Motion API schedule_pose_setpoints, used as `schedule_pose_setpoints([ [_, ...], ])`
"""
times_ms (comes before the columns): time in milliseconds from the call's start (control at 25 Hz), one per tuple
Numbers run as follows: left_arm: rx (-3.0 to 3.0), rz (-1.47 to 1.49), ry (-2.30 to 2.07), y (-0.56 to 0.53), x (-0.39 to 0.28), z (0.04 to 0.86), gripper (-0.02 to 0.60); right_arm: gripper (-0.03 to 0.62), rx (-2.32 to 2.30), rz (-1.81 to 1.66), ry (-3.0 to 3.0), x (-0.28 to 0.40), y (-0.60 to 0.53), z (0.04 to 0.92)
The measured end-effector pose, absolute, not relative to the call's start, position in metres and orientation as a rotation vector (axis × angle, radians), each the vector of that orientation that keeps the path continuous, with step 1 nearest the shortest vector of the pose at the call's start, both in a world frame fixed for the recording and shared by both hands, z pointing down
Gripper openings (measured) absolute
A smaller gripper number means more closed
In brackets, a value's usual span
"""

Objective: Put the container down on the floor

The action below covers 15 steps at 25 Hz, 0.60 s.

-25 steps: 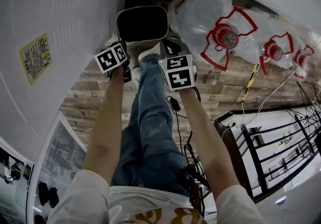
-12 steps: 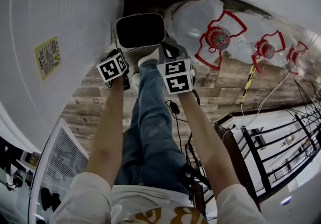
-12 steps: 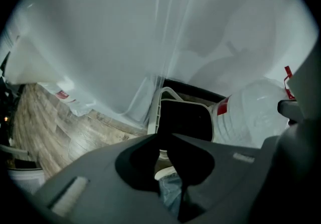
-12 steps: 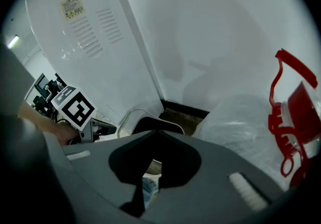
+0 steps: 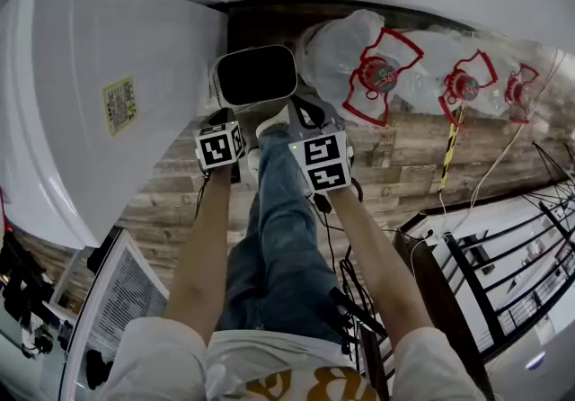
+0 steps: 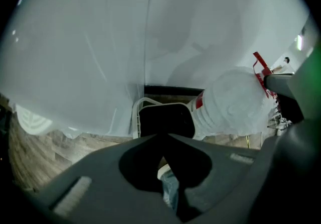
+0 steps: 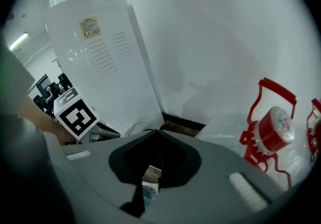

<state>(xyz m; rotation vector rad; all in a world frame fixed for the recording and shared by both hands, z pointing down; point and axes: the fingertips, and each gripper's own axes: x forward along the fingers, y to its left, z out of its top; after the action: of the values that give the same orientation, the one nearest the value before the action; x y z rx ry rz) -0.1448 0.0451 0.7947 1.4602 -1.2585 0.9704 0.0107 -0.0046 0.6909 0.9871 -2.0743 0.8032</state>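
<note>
The container point(image 5: 256, 75), a white bin with a dark inside, stands upright on the wooden floor point(image 5: 171, 183) between a white appliance and wrapped water jugs. In the left gripper view the container point(image 6: 165, 120) sits just beyond my left gripper point(image 6: 163, 135), whose jaws meet at the tips with nothing between them. My right gripper point(image 7: 159, 130) is shut too and holds nothing. From above, the left gripper point(image 5: 225, 125) and right gripper point(image 5: 305, 116) hover side by side at the container's near edge, over the person's white shoe and jeans leg.
A tall white appliance point(image 5: 108, 102) with a yellow label fills the left. Large water jugs point(image 5: 377, 75) with red handles lie to the right of the container, against the wall. A black railing point(image 5: 485, 282) and loose cables point(image 5: 337, 255) are at the right.
The head view has swung, so the container and both grippers sit lower in the frame. Both grippers stay shut by the container's near edge, the left one closer to the leg.
</note>
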Motion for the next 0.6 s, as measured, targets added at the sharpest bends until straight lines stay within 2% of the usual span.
schedule_pose_setpoints([
  [600, 1.769, 0.929, -1.242, 0.026, -0.119, 0.653, 0.0, 0.031, 0.995, 0.73, -2.07, 0.019, -0.003, 0.604],
])
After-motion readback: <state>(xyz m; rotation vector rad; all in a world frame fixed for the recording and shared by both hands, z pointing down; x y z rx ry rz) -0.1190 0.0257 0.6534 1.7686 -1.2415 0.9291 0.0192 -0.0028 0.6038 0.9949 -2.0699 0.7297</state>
